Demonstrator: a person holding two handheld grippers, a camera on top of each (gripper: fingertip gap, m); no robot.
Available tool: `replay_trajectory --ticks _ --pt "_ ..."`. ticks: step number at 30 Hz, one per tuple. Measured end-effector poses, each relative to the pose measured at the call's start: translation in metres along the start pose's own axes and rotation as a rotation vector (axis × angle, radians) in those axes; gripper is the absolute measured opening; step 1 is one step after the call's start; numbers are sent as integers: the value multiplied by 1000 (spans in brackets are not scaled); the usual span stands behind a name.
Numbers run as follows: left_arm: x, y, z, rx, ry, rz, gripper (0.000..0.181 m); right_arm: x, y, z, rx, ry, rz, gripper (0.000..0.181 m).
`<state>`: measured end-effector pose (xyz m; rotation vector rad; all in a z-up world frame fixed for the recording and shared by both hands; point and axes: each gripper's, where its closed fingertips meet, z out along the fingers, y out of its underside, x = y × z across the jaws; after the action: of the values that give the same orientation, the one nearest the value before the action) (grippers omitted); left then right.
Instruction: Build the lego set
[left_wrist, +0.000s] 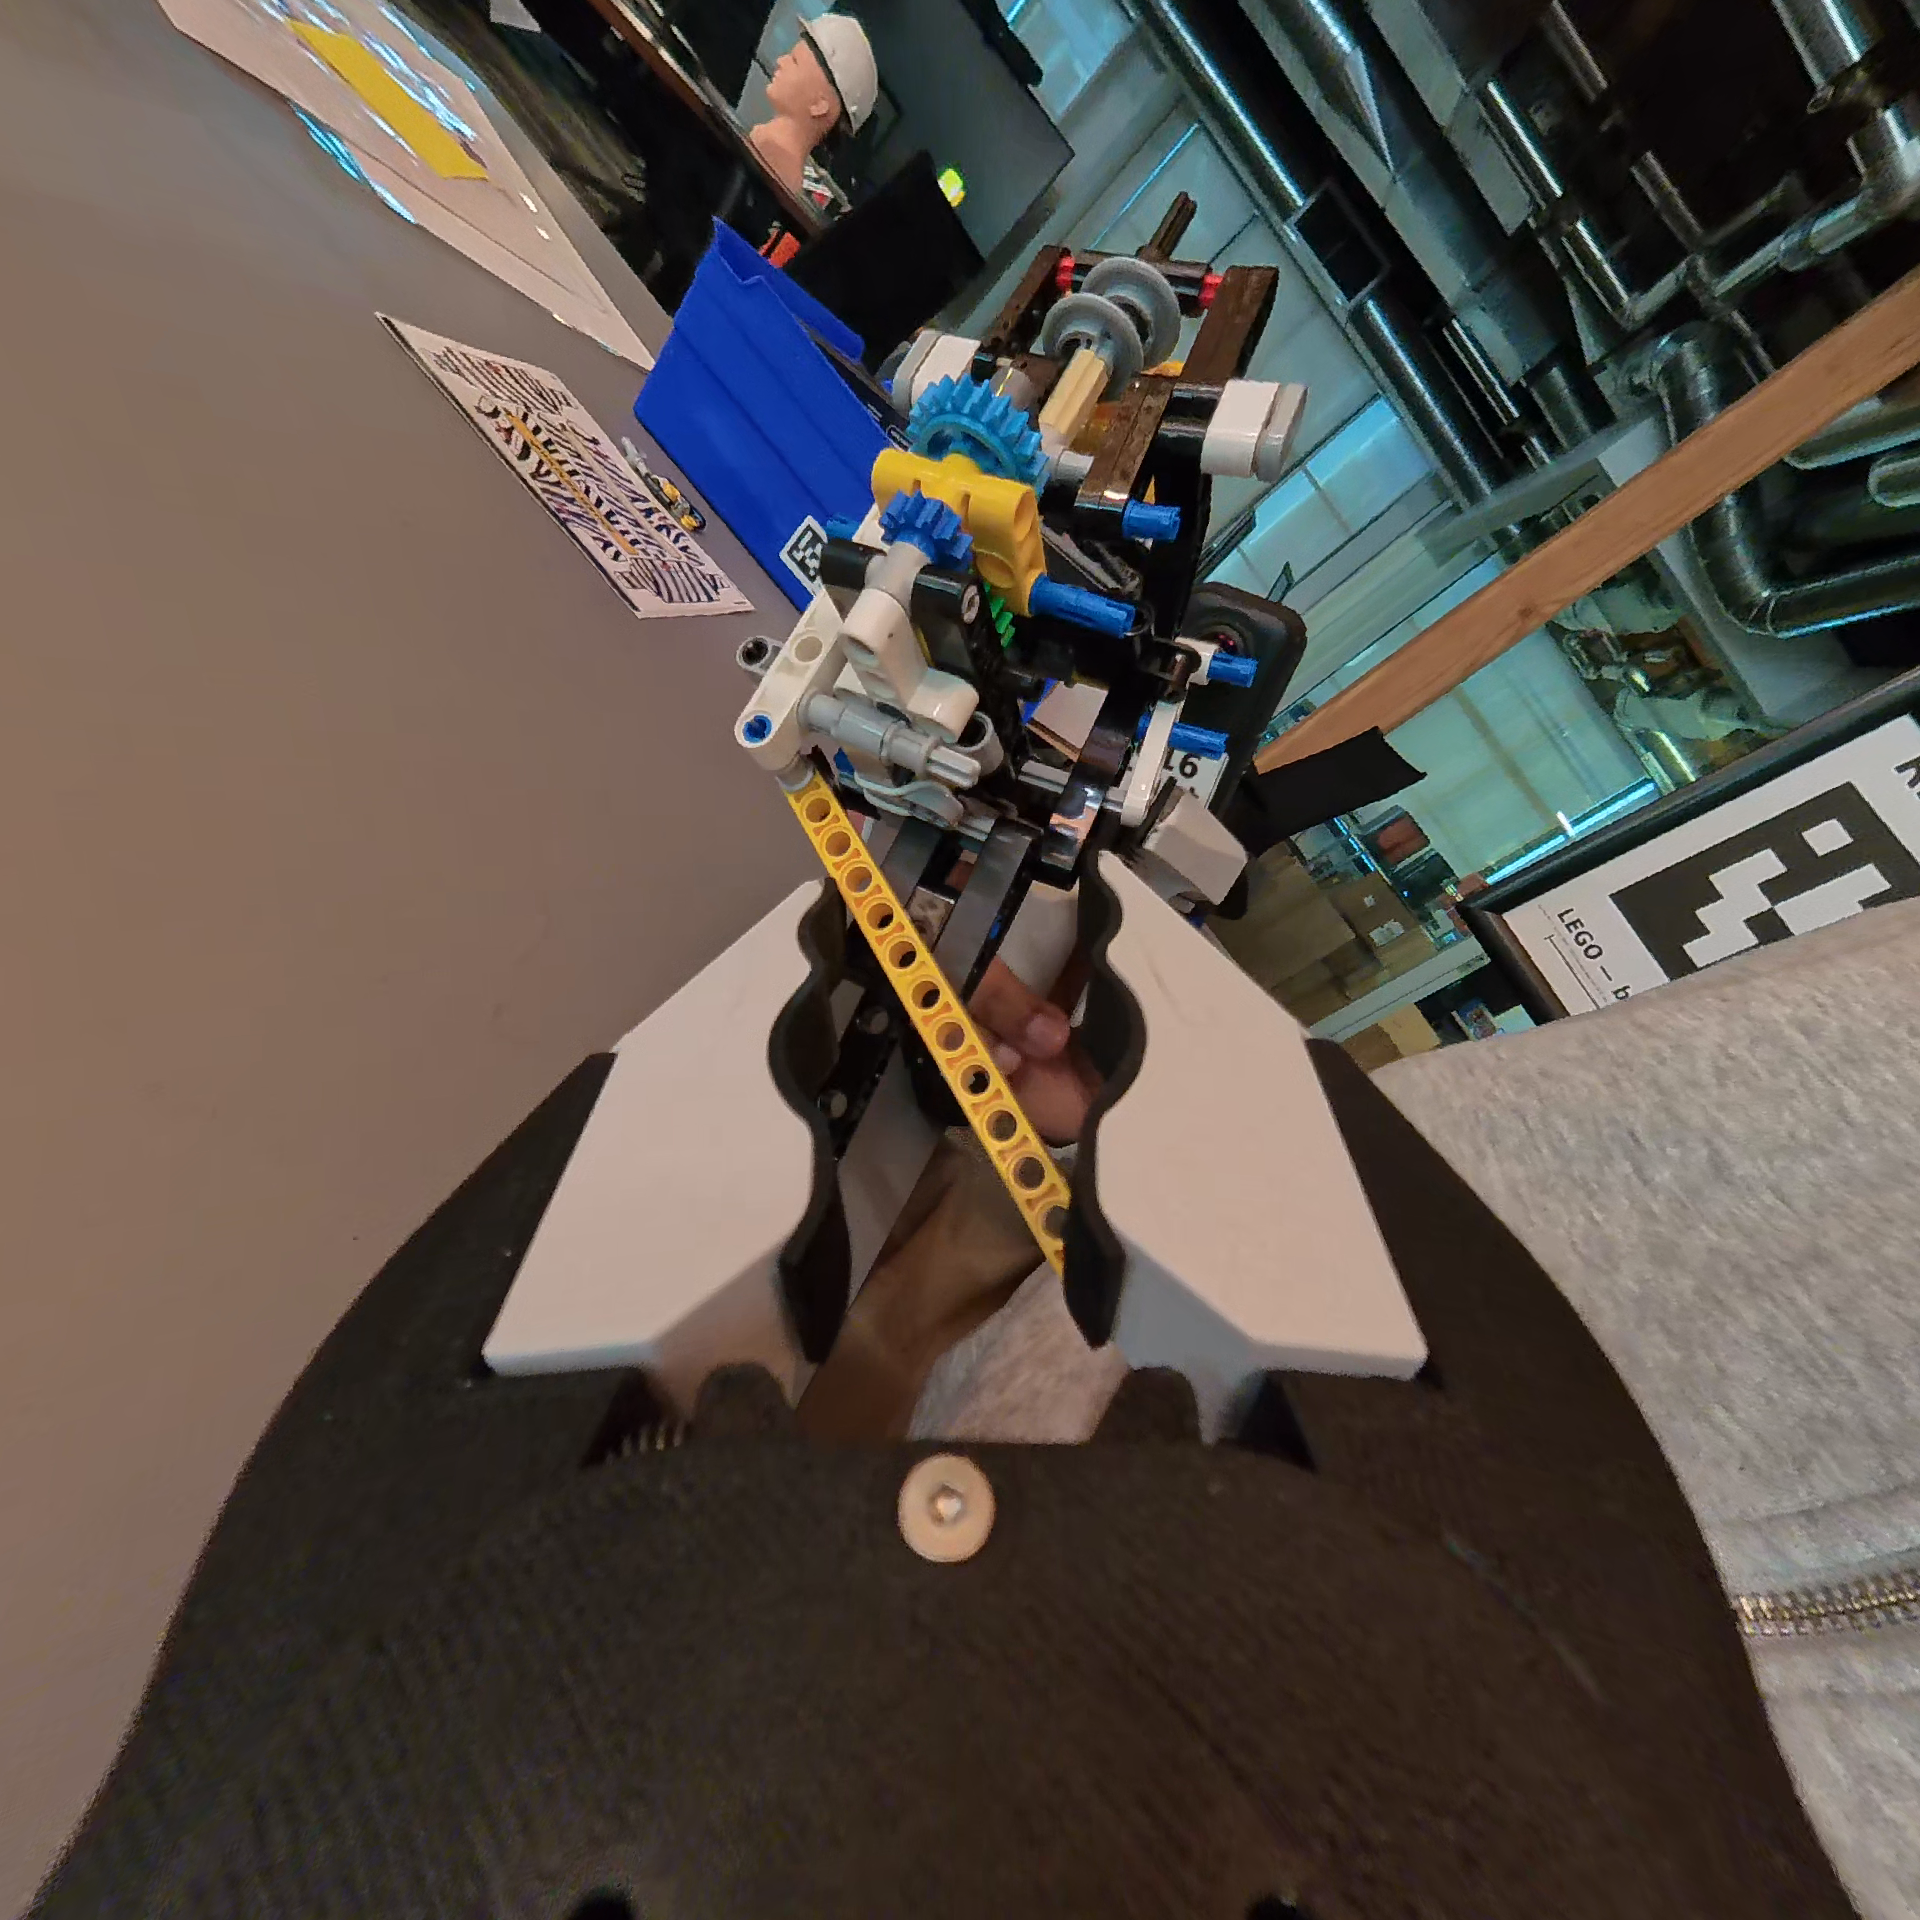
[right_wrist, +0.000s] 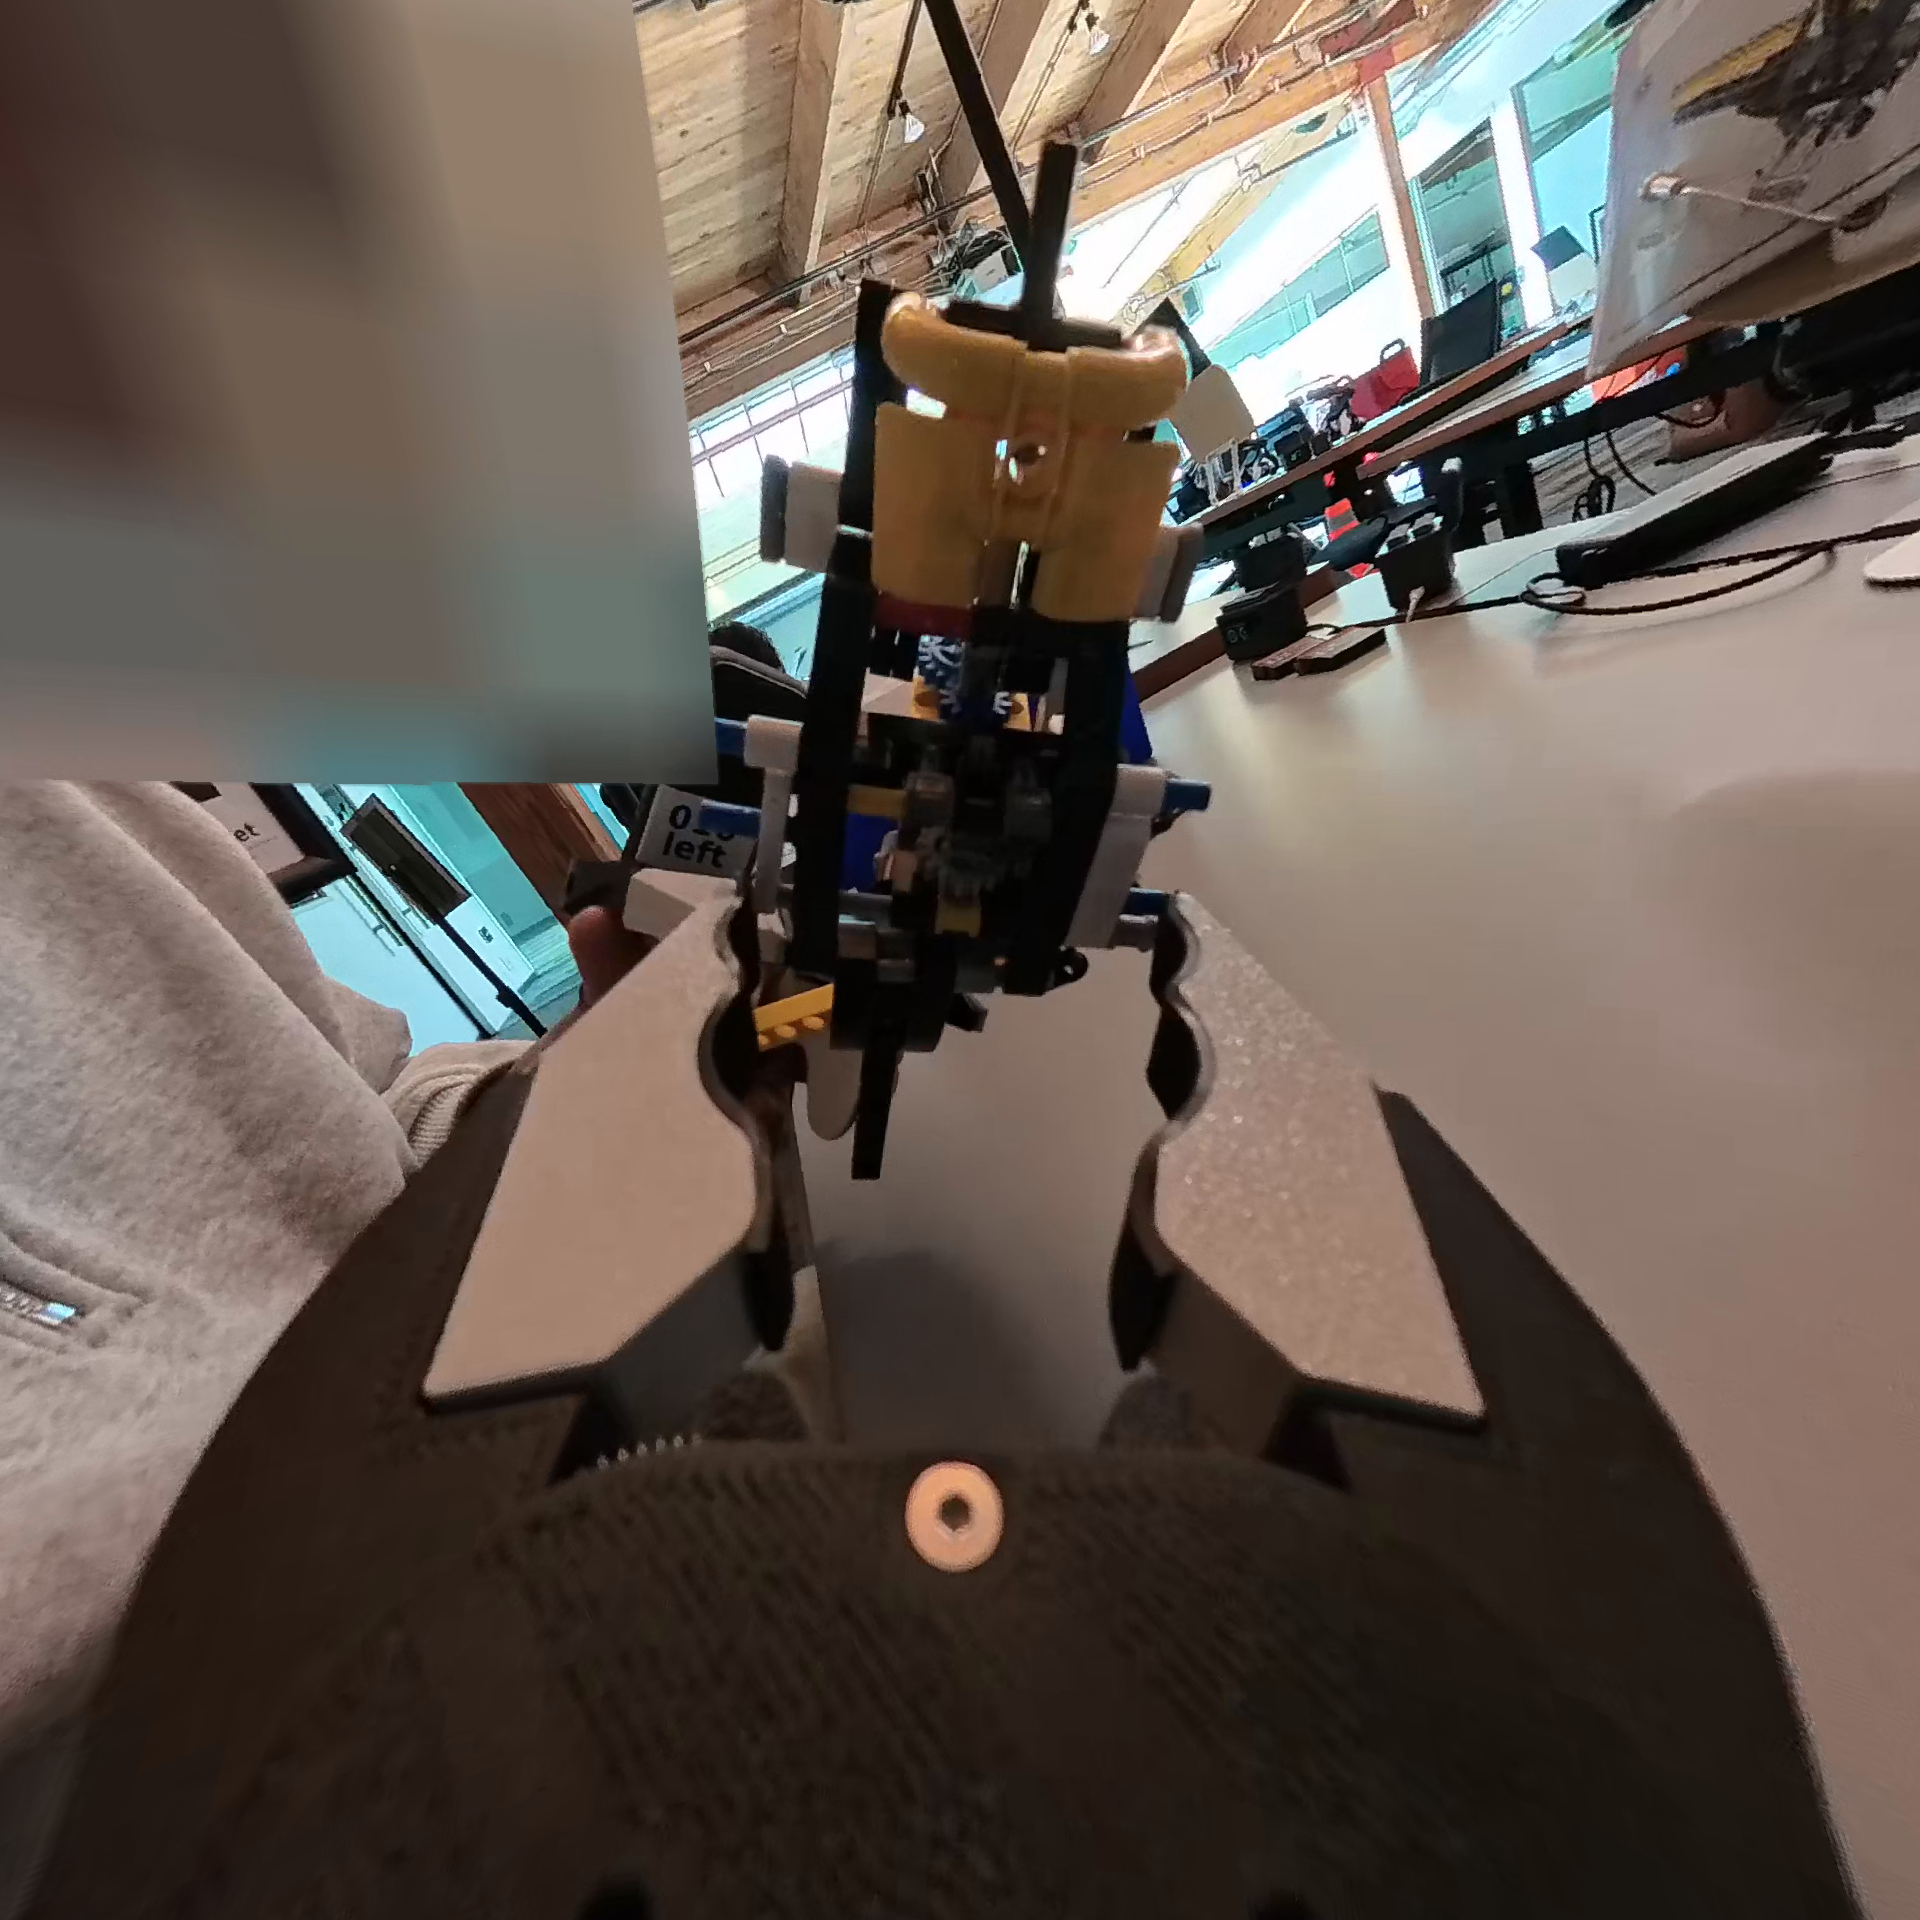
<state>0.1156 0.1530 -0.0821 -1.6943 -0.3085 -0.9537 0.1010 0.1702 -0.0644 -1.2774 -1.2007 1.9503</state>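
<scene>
Two fingers of the left gripper are clamping the lego model at its base, lifting it off the grey worktop, likely steadying it; the blue bin is sitting just behind the model. Right view: right gripper fingers are standing wide around the model, apparently lining up a grip.

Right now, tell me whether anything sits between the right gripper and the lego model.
Nothing visible does. The lego model hangs at the tips of the right gripper, whose jaws stand open around its lower end. The left gripper holds it from the other side.
</scene>
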Motion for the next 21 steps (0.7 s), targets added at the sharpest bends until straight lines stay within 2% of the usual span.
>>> replay_trajectory --ticks 8,21 --pt "3 0 0 0 8 17 45 -2 -1 -1 -7 8 -29 72" --pt "0 -2 -1 24 11 -4 46 0 -6 -4 45 -8 45 74"
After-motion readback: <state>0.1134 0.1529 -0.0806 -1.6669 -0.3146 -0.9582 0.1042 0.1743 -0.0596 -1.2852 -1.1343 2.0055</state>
